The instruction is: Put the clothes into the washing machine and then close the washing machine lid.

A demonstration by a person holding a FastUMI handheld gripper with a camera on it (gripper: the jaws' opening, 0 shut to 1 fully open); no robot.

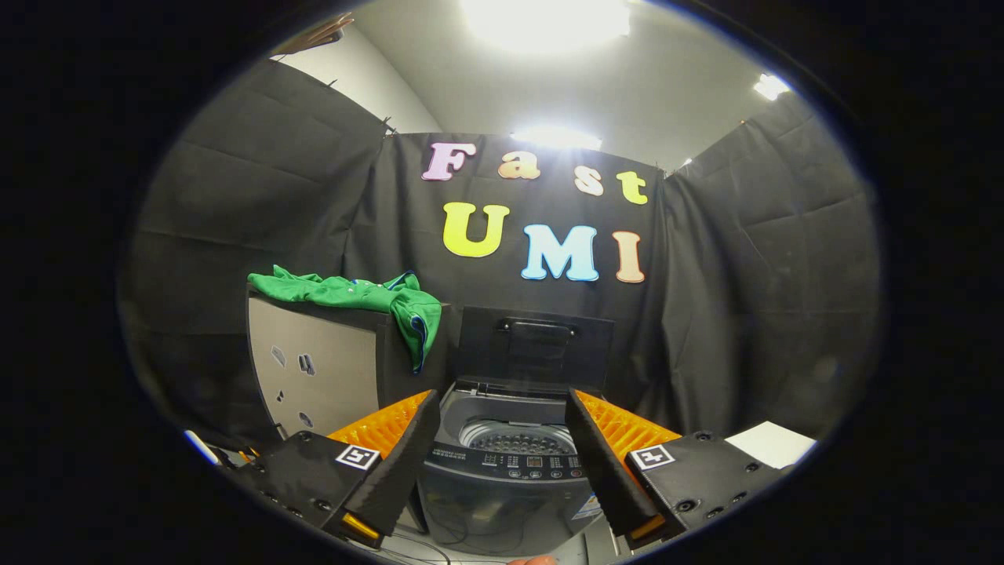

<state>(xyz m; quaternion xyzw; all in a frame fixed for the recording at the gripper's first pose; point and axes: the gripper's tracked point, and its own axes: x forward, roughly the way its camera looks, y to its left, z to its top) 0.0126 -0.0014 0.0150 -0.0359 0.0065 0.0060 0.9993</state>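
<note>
Our gripper is spread wide, empty, facing the open washing machine. Green clothes drape the cabinet corner beside it; we risk snagging them there.

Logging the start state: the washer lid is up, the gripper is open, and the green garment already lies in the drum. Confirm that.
Not quite. The gripper view shows the green garment draped over the cabinet beside the washing machine, not in the drum. The lid is up and the gripper is open.

Green cloth garment soft, crumpled; washing machine glossy plastic.
</note>
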